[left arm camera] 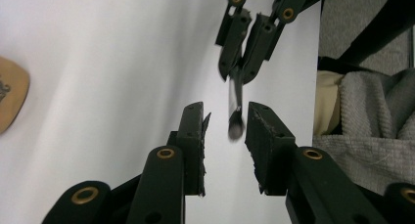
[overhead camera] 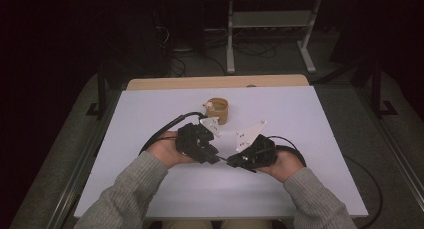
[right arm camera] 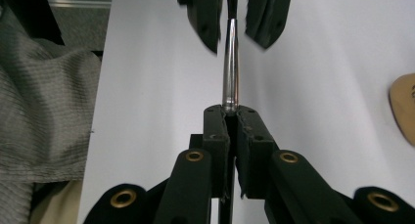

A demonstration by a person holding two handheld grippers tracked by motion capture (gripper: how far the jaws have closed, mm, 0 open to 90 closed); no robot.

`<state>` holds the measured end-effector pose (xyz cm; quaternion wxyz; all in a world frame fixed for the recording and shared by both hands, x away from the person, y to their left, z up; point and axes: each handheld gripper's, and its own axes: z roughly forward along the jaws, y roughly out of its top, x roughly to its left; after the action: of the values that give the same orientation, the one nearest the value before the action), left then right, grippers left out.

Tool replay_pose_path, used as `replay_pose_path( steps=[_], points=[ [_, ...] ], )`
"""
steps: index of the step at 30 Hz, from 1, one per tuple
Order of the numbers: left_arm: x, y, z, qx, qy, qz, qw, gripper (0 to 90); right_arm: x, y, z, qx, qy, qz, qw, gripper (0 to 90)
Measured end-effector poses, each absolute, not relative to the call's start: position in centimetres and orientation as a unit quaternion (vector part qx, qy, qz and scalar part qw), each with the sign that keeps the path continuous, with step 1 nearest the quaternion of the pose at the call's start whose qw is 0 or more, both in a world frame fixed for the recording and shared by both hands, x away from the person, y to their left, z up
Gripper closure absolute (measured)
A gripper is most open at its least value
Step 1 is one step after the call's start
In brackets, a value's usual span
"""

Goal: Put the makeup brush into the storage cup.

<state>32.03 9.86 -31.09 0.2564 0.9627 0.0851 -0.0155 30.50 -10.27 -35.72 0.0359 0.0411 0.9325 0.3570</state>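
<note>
Across the white desk (overhead camera: pixel 310 139) a plain sheet-like top is seen, with a strip of bare wood along its far edge; beyond it a dark room is shown, with grey carpet, loose cables and the pale legs of a metal frame (overhead camera: pixel 231 44). Toward the far middle of the desk a small brown cup (overhead camera: pixel 218 110) is stood, well apart from the near edge.

From the bottom of the high view two forearms in grey knitted sleeves are brought in, angled toward each other so that the hands nearly meet over the middle of the desk. On the left, the left hand-held gripper (left arm camera: pixel 225 121) is pointed inward toward its partner; its jaws are seen parted, and the rounded end of a thin metal rod (left arm camera: pixel 235 111) is placed in the gap between them, with daylight visible on either side, so no pad is pressed on it. On the right, the right hand-held gripper (right arm camera: pixel 230 111) is pointed back at the left one, its jaws clamped tight on the other end of the rod (right arm camera: pixel 230 67). The rod is thus carried level above the desk, spanning the two hand-held grippers, nearer than the cup.
</note>
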Motion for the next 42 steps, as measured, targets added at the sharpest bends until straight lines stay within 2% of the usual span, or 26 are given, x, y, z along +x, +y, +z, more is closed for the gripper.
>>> replay_pose_path(
  steps=[20,42],
  points=[
    [32.1,14.3,-31.4,0.943,0.145,0.004,0.300,61.7,32.0,-14.2,-35.7,0.107,0.916,0.387,0.014,82.9],
    [31.1,18.7,-33.6,0.921,0.190,0.028,0.338,53.4,35.0,-14.5,-34.3,0.146,0.897,0.418,-0.003,83.1]
  ],
)
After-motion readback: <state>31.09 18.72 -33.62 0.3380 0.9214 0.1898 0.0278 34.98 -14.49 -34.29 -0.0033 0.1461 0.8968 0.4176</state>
